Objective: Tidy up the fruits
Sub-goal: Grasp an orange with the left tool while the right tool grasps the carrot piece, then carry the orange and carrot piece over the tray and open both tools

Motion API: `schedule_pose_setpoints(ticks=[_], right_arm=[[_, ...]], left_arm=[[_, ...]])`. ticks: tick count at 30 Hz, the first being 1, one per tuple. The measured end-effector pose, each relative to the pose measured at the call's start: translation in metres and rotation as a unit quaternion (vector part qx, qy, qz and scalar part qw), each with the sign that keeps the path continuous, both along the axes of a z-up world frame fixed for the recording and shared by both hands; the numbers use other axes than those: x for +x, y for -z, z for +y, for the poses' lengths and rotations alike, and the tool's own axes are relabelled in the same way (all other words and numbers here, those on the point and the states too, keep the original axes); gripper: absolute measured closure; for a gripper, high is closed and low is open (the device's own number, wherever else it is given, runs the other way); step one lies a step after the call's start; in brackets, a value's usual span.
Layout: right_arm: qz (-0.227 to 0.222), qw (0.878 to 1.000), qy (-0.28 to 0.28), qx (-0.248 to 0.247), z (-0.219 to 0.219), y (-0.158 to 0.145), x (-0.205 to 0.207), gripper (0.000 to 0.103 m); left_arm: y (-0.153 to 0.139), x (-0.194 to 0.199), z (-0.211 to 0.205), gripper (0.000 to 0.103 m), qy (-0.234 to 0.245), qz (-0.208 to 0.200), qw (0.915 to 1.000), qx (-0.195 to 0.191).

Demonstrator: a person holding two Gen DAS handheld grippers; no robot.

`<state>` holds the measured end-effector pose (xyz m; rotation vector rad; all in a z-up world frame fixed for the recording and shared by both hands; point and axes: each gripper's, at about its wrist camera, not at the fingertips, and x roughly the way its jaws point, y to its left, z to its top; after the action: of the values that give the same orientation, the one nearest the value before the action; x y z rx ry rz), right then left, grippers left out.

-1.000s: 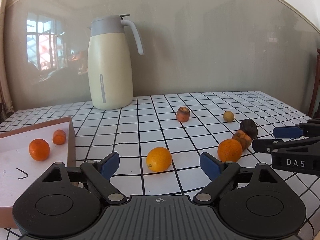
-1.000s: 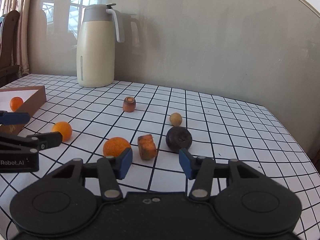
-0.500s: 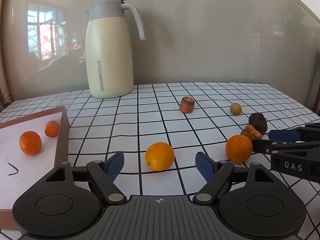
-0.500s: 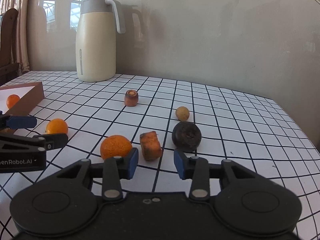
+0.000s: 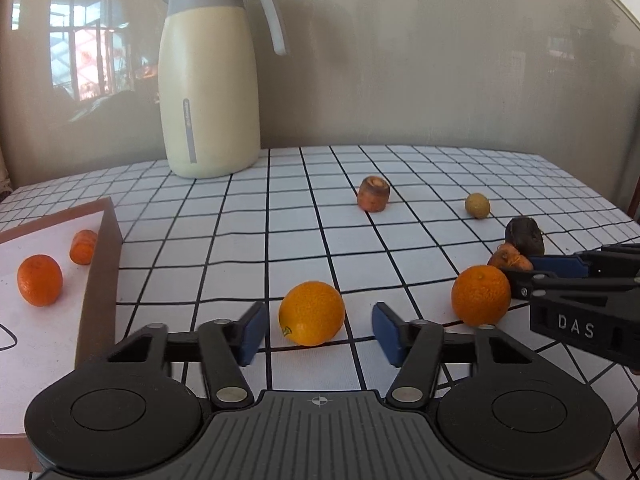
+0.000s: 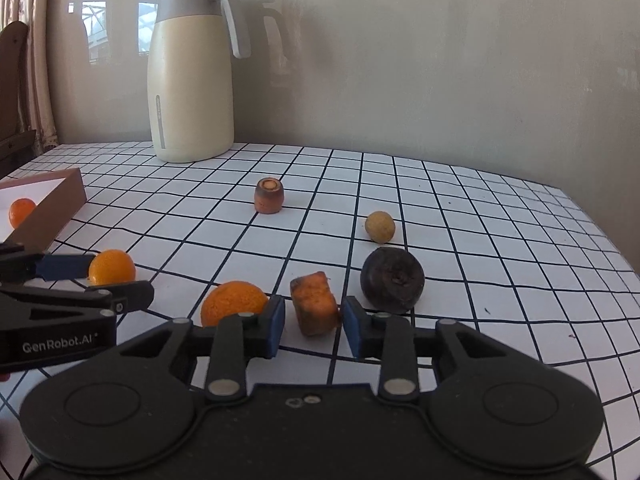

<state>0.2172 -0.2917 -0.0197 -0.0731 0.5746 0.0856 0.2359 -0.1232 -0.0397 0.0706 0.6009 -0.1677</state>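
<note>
Fingers (image 5: 386,338) flanking round, dimpled orange (image 5: 311,313)

Beside the cream jug (image 5: 210,80), your tray (image 5: 102,272) runs off the left edge in both wrist views, so only part of its floor shows. A pen mark (image 5: 6,334) there is cut off too. Right of the jug, the right gripper (image 5: 520,270) hides most of the carrot chunk (image 5: 508,257). The dark fruit (image 5: 524,234) is too shrivelled to identify.
</note>
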Motion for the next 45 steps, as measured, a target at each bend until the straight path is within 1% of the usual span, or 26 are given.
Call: schedule_pose_setpoints(ticks=[1,2,3,4,8,11,17,26,34,45], right_arm=[[0.001,1.000,0.002,0.001,-0.001,0.000,0.001,0.087],[0.002,1.000,0.003,0.002,-0.001,0.000,0.001,0.088],[0.002,1.000,0.002,0.002,-0.002,0.000,0.001,0.089],[0.002,1.000,0.002,0.001,-0.002,0.000,0.001,0.089],[-0.008,1.000,0.007,-0.007,-0.003,-0.003,-0.003,0.089],[-0.019,1.000,0.013,-0.006,-0.007,-0.011,-0.008,0.089],[-0.032,0.999,0.017,-0.012,-0.011,-0.024,-0.019,0.089],[-0.055,0.998,0.013,-0.022,-0.004,-0.045,-0.036,0.089],[-0.071,0.997,0.008,-0.032,0.006,-0.059,-0.049,0.089],[-0.091,0.995,-0.022,-0.042,0.034,-0.075,-0.069,0.089]], left_arm=[[0.001,0.001,0.000,0.056,0.000,0.004,1.0000,-0.001],[0.001,0.001,0.000,0.060,0.001,0.004,1.0000,-0.002],[0.001,0.002,0.000,0.067,0.002,0.004,1.0000,-0.004],[0.000,0.002,0.001,0.068,0.002,0.004,1.0000,-0.007],[0.000,0.001,0.001,0.068,0.008,0.002,0.9999,-0.012],[-0.002,-0.003,0.000,0.068,0.009,-0.008,0.9998,-0.014],[-0.017,-0.017,-0.003,0.068,0.017,-0.029,0.9993,-0.018],[-0.040,-0.037,0.001,0.068,0.025,-0.049,0.9984,-0.016],[-0.058,-0.058,0.009,0.068,0.031,-0.067,0.9972,-0.012],[-0.081,-0.085,0.029,0.068,0.028,-0.093,0.9952,-0.013]])
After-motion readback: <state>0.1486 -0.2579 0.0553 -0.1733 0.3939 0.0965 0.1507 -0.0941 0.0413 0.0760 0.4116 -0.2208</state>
